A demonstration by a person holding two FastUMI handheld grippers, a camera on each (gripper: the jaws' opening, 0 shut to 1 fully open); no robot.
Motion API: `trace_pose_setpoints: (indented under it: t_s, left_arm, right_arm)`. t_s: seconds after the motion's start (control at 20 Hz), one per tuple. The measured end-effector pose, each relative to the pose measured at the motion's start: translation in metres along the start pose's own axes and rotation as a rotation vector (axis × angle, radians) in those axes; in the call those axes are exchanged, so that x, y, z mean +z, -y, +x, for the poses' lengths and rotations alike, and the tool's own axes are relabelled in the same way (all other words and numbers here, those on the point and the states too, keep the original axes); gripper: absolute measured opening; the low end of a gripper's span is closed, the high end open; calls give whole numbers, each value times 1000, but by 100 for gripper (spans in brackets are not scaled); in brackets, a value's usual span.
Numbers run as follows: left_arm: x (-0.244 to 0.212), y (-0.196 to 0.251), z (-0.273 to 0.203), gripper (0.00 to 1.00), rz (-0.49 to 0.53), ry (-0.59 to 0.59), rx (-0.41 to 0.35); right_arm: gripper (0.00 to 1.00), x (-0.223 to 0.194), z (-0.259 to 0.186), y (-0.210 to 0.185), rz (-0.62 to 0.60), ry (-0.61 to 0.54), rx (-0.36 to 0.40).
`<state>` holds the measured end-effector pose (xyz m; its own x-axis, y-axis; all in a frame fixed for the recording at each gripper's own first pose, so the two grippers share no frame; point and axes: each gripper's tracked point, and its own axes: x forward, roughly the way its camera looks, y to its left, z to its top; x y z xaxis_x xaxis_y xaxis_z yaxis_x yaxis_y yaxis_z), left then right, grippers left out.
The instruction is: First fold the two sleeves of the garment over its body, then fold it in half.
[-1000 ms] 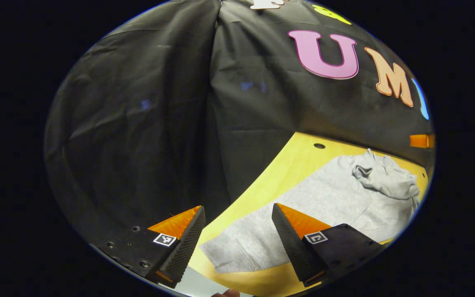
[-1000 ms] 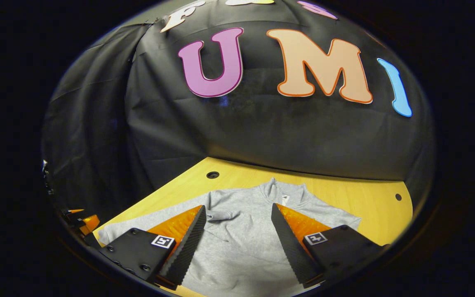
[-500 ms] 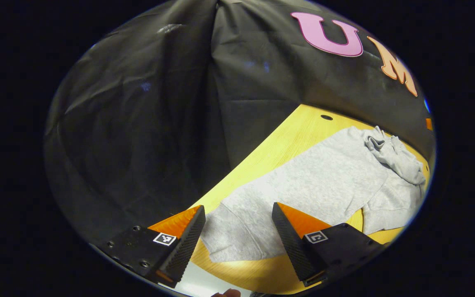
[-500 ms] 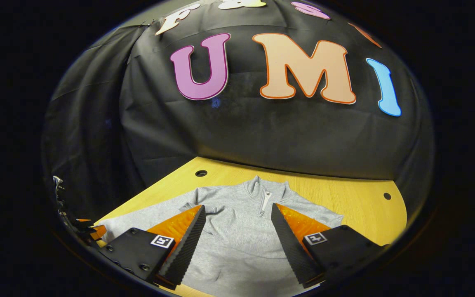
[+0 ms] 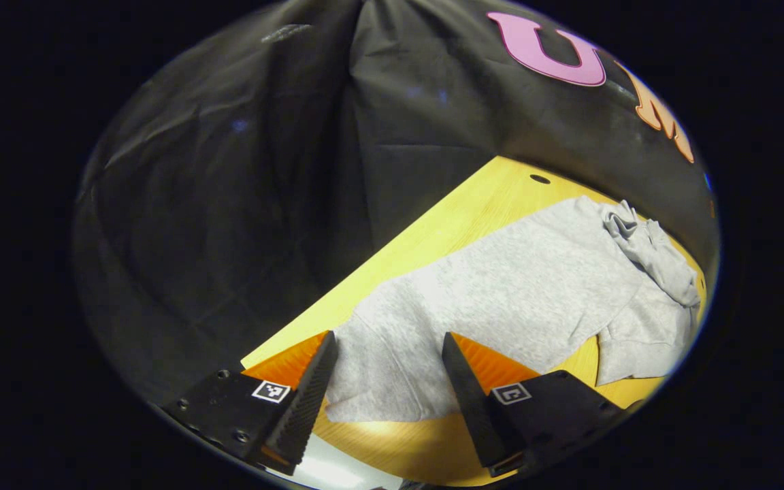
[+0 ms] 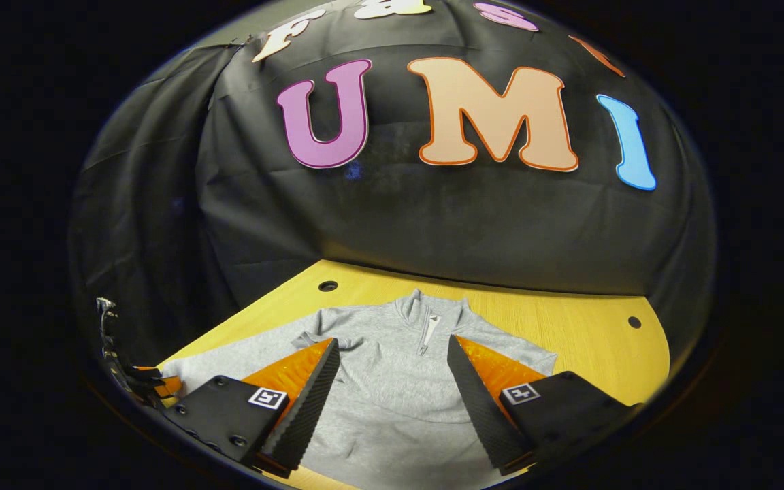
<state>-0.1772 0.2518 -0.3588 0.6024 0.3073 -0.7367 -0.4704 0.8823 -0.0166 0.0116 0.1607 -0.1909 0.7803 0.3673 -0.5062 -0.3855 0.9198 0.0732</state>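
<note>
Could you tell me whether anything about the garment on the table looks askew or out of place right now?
Mostly no. The grey garment lies flat on the wooden table, but in the left gripper view its collar is bunched and rumpled.

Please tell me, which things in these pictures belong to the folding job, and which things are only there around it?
For the job:
- grey garment, spread flat
- its sleeve, between the left gripper's open fingers
- right gripper, open above the garment's body

Only around it:
- wooden table
- black cloth wall
</note>
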Motion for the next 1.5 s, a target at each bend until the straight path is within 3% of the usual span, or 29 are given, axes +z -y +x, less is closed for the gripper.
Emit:
trace_pose_setpoints:
  t_s: [0.05,0.15,0.35,0.4,0.55,0.85,1.5]
  left_arm:
    - [1,6,1,88,11,-10,-24]
    - [1,16,3,60,41,-15,-63]
    - [4,22,4,7,17,-27,-31]
    - [6,23,5,1,6,-35,-22]
    - [12,29,4,0,-30,-59,-40]
    - [67,42,-5,0,-79,20,-57]
    - [175,162,-13,0,34,185,-221]
  right_arm:
    - [99,0,-1,1,5,1,1]
    - [99,-2,-4,4,5,0,-1]
    - [99,-3,-11,10,1,8,-2]
    - [99,-2,-16,12,-1,13,-4]
    - [98,-1,-27,26,-11,20,-17]
    - [99,-12,-40,60,14,26,-53]
    - [96,-19,-91,131,56,58,-181]
